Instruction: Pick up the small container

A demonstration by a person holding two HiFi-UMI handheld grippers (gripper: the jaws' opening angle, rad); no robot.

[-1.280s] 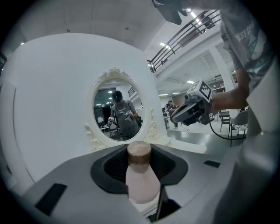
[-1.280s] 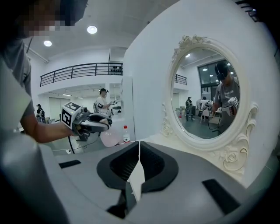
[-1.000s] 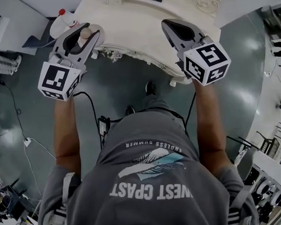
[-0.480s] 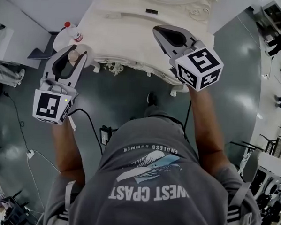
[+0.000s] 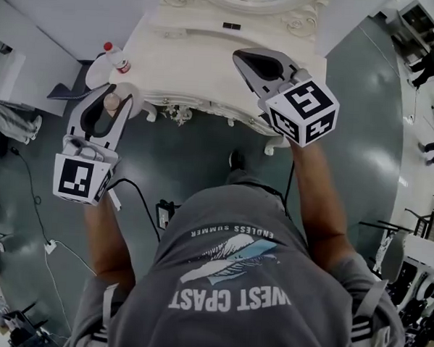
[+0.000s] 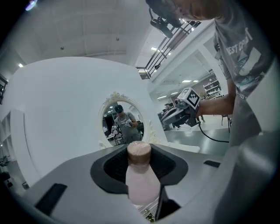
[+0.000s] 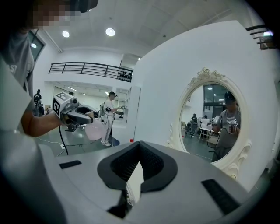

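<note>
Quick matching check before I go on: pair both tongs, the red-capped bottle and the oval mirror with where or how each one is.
1 left tongs
2 right tongs
3 red-capped bottle
4 oval mirror

A upright at the table's back
B empty, above the table
C gripping the small container
D off the table's left end

Pairs: 1-C, 2-B, 3-D, 4-A
</note>
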